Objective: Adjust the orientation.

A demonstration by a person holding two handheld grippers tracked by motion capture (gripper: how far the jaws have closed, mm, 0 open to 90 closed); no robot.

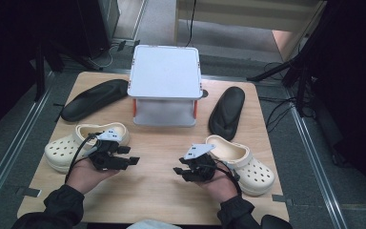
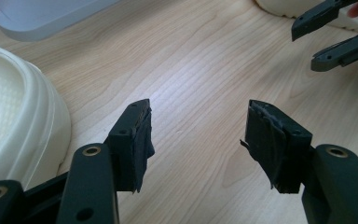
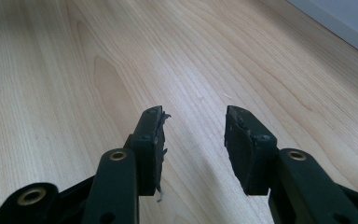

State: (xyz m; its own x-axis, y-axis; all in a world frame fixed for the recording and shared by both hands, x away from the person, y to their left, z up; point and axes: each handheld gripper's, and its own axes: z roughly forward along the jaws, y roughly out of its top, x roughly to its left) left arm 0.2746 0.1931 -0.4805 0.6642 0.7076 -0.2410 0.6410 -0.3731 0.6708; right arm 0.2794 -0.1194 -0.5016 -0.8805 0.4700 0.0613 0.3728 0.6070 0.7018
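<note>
1. Wooden table point(image 1: 162, 191), high view: cream clogs at nine point(image 1: 78, 143) and three o'clock point(image 1: 243, 162); left gripper point(image 1: 134, 156) and right gripper point(image 1: 177, 172) hover between them.
2. Left gripper view: jaws released, empty, clog at nine.
3. Right gripper view: jaws released over bare wood. Likely next: grasp a clog.

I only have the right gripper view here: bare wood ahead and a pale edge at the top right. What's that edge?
Observer: It's the white two-tier rack at the back middle of the table, seen from the high view.
Operator: Where's the nearest shoe to my right gripper?
Observer: A cream clog lies just beside the right gripper, toe toward the person.
Operator: And the left gripper?
Observer: The left gripper is open with nothing between its jaws, next to the other cream clog.
Operator: Anything else out there?
Observer: Two black insoles, a left insole and a right insole, flank the rack.
</note>
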